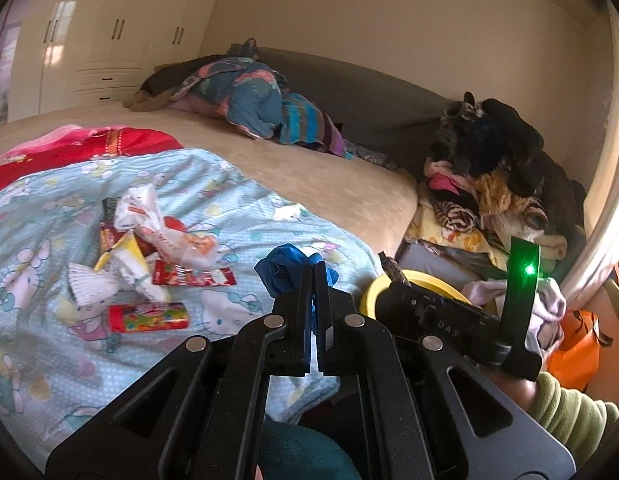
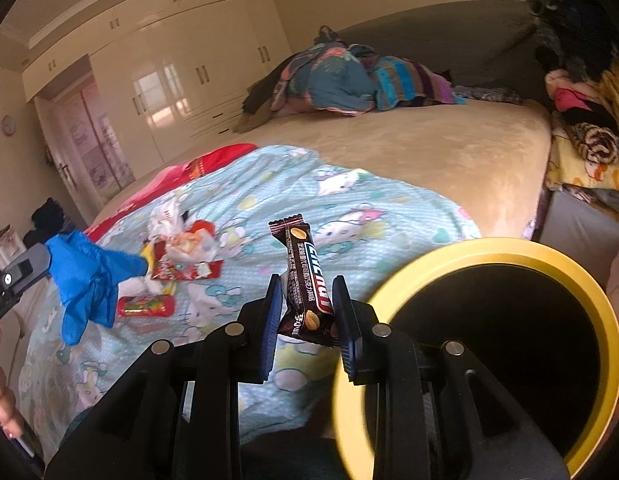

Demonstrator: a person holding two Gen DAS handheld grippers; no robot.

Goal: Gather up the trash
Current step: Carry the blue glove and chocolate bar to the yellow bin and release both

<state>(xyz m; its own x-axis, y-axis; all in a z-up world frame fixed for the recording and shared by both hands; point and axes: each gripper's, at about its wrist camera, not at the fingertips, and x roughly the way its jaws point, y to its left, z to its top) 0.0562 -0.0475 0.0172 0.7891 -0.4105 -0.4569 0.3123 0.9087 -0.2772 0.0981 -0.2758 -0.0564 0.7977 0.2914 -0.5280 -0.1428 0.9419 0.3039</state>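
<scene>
Right claw point(image 2: 306, 312) is clamped on a dark chocolate bar wrapper point(image 2: 305, 280). The pads pinch its lower half and the rest stands up past the tips, long axis roughly upright and leaning a little left at the top.

What your next move turns on: the yellow-rimmed trash bin point(image 2: 585, 292) sits immediately right of that claw and slightly lower, with its dark mouth facing up. The wrapper isn't over the opening yet; it's just left of the near rim. My read: shift right until the whole bar clears the rim, then release. Because it's upright, the top end could catch the rim if you let go early.

Left claw point(image 1: 314, 280) is fully closed on a crumpled blue glove point(image 1: 285, 270), which bunches up just beyond and left of the tips. In the right wrist view the glove hangs off that claw well left of the bin. From the left wrist view the bin point(image 1: 369, 296) is to the right of the left claw, partly hidden behind the right claw's body. So the right hand is clearly nearer the bin. I'd drop the wrapper first, then bring the glove across.

Remaining trash pile point(image 1: 149, 248) is on the cartoon-cat bedsheet point(image 1: 237, 196), left of the left claw: white crumpled bags, red packets, and a small red candy tube point(image 1: 148, 317) nearest you.
</scene>
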